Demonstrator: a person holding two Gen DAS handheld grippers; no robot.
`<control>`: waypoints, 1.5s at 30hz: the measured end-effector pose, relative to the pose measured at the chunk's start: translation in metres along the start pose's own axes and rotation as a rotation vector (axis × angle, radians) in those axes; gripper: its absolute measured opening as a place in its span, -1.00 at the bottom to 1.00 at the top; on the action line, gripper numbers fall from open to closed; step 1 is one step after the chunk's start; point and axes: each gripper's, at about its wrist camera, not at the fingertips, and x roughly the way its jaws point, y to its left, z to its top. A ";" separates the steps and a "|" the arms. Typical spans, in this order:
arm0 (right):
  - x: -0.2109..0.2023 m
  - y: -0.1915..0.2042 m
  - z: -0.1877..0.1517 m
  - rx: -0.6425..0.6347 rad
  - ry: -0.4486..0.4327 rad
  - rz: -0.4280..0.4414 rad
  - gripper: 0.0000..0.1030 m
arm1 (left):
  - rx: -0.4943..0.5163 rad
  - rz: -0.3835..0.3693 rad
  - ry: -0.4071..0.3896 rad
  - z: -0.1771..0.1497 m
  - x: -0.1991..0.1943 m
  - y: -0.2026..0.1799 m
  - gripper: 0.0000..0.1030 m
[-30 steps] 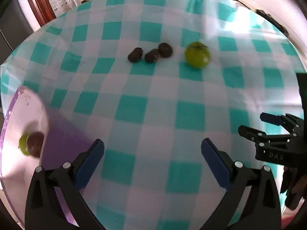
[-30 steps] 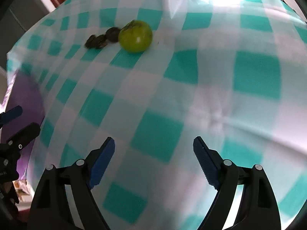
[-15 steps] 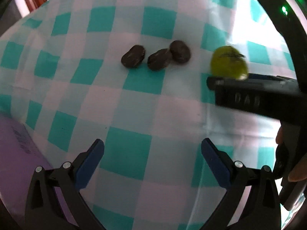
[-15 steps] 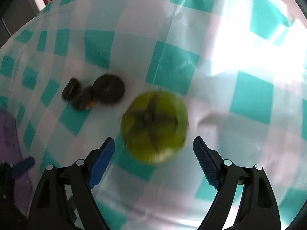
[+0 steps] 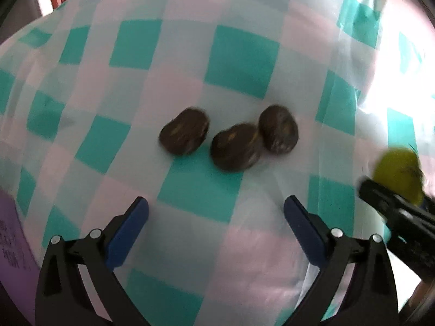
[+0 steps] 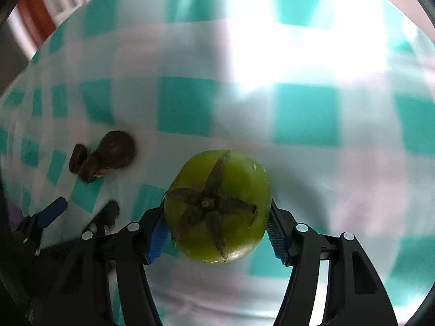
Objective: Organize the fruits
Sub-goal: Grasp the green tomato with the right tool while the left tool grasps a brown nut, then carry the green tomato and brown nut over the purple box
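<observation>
A green fruit with a dark star-shaped calyx [image 6: 217, 206] sits between the blue pads of my right gripper [image 6: 217, 233], and both pads touch its sides. It also shows at the right edge of the left wrist view [image 5: 397, 174], behind the right gripper's finger. Three dark brown fruits [image 5: 231, 138] lie in a row on the checked cloth, just ahead of my left gripper [image 5: 214, 225], which is open and empty. The same dark fruits [image 6: 106, 157] show at the left of the right wrist view.
A teal-and-white checked tablecloth [image 5: 239, 54] covers the table. A purple tray edge [image 5: 11, 244] shows at the lower left of the left wrist view. My left gripper [image 6: 78, 209] appears at the lower left of the right wrist view.
Both grippers moved forward toward the fruits. The right gripper's jaws narrowed from wide open onto the green fruit. The left gripper came close to the dark fruits and stayed open.
</observation>
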 end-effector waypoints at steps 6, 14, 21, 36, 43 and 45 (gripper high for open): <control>-0.026 -0.032 -0.024 0.077 -0.009 -0.005 0.19 | -0.023 0.000 -0.047 0.024 0.015 -0.003 0.83; -0.041 -0.044 -0.054 0.099 0.014 -0.010 0.19 | 0.053 -0.048 -0.081 0.019 0.010 -0.009 -0.26; -0.051 -0.033 -0.091 0.029 0.043 0.014 0.19 | 0.155 -0.074 -0.057 -0.047 -0.025 -0.010 -0.26; -0.112 -0.024 -0.198 -0.282 0.126 0.166 0.19 | 0.094 -0.099 0.056 -0.199 -0.139 -0.004 -0.26; -0.138 -0.021 -0.236 -0.399 0.160 0.222 0.19 | 0.066 -0.085 0.022 -0.254 -0.199 0.000 -0.26; -0.144 -0.022 -0.244 -0.419 0.163 0.236 0.19 | 0.061 -0.084 0.008 -0.263 -0.210 -0.001 -0.26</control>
